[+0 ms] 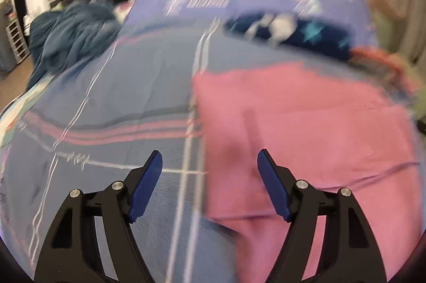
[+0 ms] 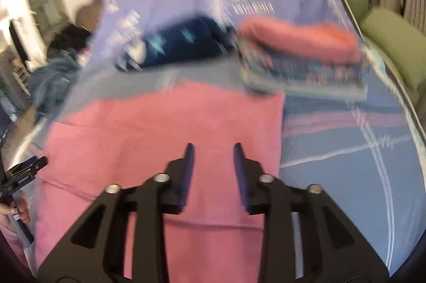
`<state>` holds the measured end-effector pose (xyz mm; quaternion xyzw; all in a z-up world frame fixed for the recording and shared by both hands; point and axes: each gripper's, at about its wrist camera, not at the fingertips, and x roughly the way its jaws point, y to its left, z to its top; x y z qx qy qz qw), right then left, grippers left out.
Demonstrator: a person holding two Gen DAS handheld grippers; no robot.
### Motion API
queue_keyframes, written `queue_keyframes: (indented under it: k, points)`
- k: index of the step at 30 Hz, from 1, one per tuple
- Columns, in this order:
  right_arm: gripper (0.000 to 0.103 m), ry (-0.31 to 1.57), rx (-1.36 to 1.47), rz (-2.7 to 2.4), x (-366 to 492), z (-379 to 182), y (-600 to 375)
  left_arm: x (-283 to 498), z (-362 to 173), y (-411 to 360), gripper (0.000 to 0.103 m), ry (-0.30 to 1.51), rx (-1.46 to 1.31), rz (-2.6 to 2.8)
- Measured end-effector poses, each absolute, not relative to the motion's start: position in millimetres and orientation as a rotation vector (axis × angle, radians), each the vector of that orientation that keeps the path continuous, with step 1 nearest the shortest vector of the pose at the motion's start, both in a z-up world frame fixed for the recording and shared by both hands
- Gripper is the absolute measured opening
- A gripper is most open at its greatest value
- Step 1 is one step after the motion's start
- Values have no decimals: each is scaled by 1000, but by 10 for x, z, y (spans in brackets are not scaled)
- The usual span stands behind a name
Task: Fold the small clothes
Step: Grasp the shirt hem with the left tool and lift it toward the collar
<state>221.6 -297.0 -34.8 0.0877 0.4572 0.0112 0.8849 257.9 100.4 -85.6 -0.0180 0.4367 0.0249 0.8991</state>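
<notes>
A pink garment (image 1: 306,128) lies flat on the blue bedspread (image 1: 119,86); it also shows in the right wrist view (image 2: 165,128). My left gripper (image 1: 210,158) is open and empty, above the garment's left edge. My right gripper (image 2: 213,150) is open with a narrower gap, empty, above the middle of the garment. The left gripper's tip (image 2: 29,168) shows at the left edge of the right wrist view. Both views are blurred by motion.
A navy star-print garment (image 2: 181,43) and a stack of folded clothes with a pink piece on top (image 2: 300,54) lie behind the pink garment. A crumpled blue heap (image 1: 72,35) lies at the bed's left. Green cushions (image 2: 386,38) stand at the right.
</notes>
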Motion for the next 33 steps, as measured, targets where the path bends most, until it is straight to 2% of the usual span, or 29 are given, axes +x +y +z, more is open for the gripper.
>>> queue_keyframes:
  k: [2,3,6,8,10,12,19,25,33]
  points:
    - [32,1028,183,-6,2285,-664,-3040,2581,-903,1084,77,898,-95,27]
    - [32,971,172,17,2210,-660,-3050,2557,-872,1167,77,895,-143,2]
    - [33,958,174,25,2039,-509,-3081,2392,-852,1298,77,892,-173,-16]
    - [37,933,218,55,1817,-376,-3151,2169,-786,1335,77,865,-183,-50]
    - [47,911,241,90,1473,-265,-3237,1776,-712,1352,78,816,-201,-133]
    - [50,914,241,115,1057,-224,-3338,1475,-693,1335,87,803,-209,-184]
    - [51,1008,401,181,-62,-385,-3746,465,-843,1130,91,852,-193,-400]
    - [55,990,423,305,-902,-366,-3692,-130,-856,1080,90,863,-112,-498]
    - [56,981,456,361,-1657,-382,-3708,-794,-921,1040,90,862,-48,-479]
